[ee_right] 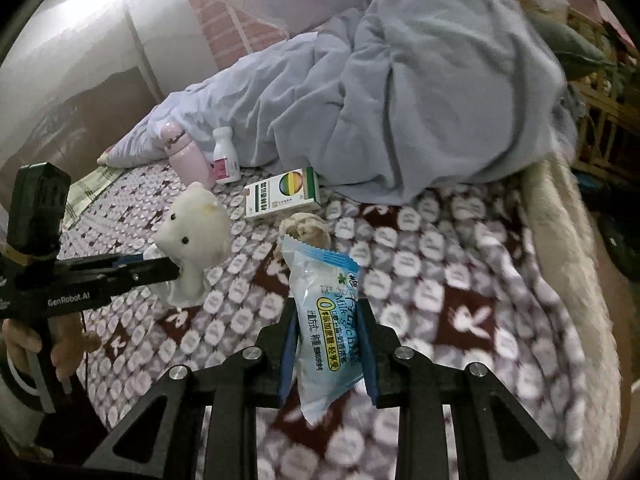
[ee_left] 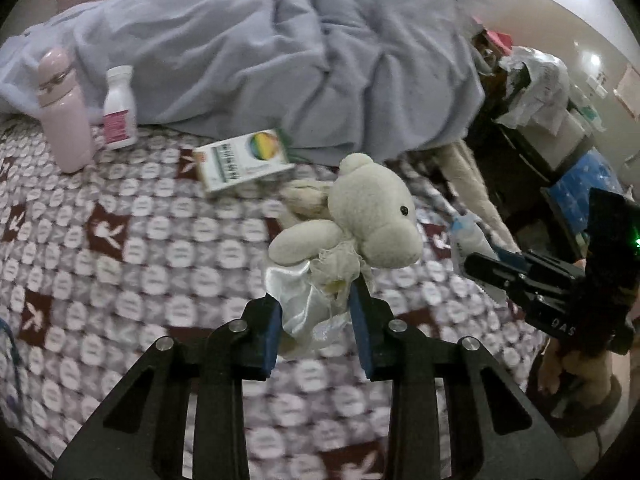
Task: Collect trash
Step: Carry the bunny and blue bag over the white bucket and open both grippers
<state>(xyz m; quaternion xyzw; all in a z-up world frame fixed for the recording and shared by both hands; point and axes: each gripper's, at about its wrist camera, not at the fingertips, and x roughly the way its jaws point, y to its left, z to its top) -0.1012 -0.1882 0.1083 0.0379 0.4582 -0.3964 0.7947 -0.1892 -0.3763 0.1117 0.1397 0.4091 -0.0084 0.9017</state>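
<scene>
My left gripper (ee_left: 318,330) is shut on a cream teddy bear (ee_left: 368,216) by its white satin dress and holds it above the bed; it also shows in the right wrist view (ee_right: 196,236). My right gripper (ee_right: 326,350) is shut on a light-blue snack wrapper (ee_right: 324,320) and holds it upright above the bed; the wrapper shows in the left wrist view (ee_left: 470,240) at the right gripper's tip (ee_left: 480,268). A white box with a rainbow circle (ee_right: 282,194) lies on the patterned bedspread (ee_right: 440,280).
A pink flask (ee_left: 64,112) and a white pill bottle (ee_left: 120,108) stand by a rumpled grey-blue duvet (ee_left: 300,60). A second small plush (ee_right: 306,230) lies near the box. Cluttered furniture with bags (ee_left: 540,92) stands past the bed's right edge.
</scene>
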